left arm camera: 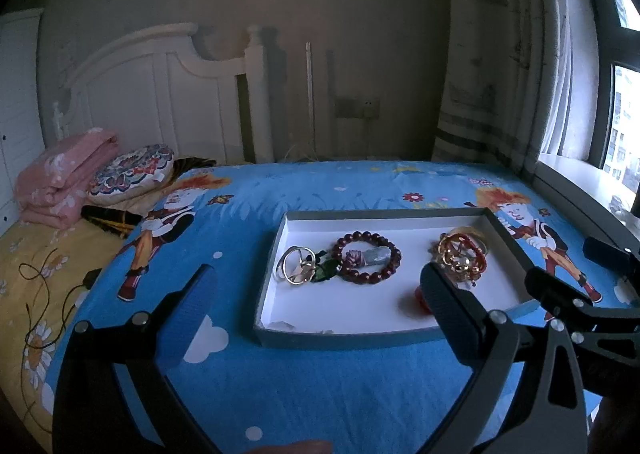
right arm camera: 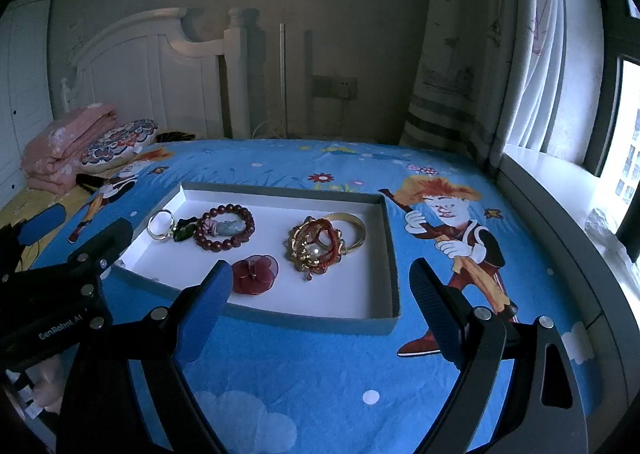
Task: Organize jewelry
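We see a shallow grey tray (right arm camera: 390, 254) with a white floor lying on a blue cartoon-print bedsheet (right arm camera: 320, 374), and all the jewelry sits inside it. At its left end lie silver rings (right arm camera: 161, 225) beside a green pendant (right arm camera: 185, 232), touching a dark red beaded bracelet (right arm camera: 225, 228) that encircles a pale stone piece. A red flower ornament (right arm camera: 255, 272) rests near the front wall, and a tangle of gold and red bangles (right arm camera: 320, 244) lies toward the right.

Our left gripper (left arm camera: 320, 302) hovers before the tray with its fingers spread wide, holding nothing; its right finger (left arm camera: 448, 314) hides most of the flower. Our right gripper (right arm camera: 324, 302) is likewise spread and empty, above the front wall.

A folded pink blanket (left arm camera: 64, 178), a patterned cushion (left arm camera: 132, 172) and a white headboard (left arm camera: 160, 94) stand far left; a curtain (right arm camera: 480, 74) hangs by the window.
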A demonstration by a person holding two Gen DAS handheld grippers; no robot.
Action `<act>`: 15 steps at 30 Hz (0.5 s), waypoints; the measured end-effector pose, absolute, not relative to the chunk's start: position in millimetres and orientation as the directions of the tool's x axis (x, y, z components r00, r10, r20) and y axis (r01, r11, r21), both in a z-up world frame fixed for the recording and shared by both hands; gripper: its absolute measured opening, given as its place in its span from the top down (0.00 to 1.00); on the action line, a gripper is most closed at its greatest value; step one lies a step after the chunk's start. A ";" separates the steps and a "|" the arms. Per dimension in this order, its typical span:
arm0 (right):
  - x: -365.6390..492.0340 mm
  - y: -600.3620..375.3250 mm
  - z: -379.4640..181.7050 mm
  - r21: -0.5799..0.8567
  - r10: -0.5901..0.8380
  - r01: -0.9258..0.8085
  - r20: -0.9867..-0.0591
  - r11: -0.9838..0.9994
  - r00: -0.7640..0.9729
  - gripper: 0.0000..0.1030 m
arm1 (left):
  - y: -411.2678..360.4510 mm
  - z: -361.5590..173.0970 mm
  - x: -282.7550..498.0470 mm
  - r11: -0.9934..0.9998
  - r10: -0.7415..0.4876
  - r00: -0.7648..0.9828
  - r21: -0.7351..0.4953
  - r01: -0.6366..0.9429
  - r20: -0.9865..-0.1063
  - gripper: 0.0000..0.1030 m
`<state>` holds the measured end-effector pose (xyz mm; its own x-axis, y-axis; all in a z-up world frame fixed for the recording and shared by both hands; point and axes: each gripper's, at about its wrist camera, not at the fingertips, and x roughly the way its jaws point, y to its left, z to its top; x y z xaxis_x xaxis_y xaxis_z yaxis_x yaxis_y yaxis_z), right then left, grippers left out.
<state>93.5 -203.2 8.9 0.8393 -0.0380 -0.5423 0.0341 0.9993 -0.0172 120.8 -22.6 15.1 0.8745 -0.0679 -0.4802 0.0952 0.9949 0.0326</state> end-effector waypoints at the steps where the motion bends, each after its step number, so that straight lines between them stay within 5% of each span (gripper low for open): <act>1: 93.5 -203.0 8.9 -0.017 -0.039 0.035 -0.543 0.999 0.839 0.18 | -22.5 15.1 120.8 0.995 -0.067 0.874 0.031 0.093 -0.482 0.05; 15: 93.0 -201.1 7.5 -0.017 -0.040 0.037 -0.547 0.999 0.836 0.18 | -21.0 10.4 121.5 0.996 -0.057 0.866 0.034 0.085 -0.496 0.05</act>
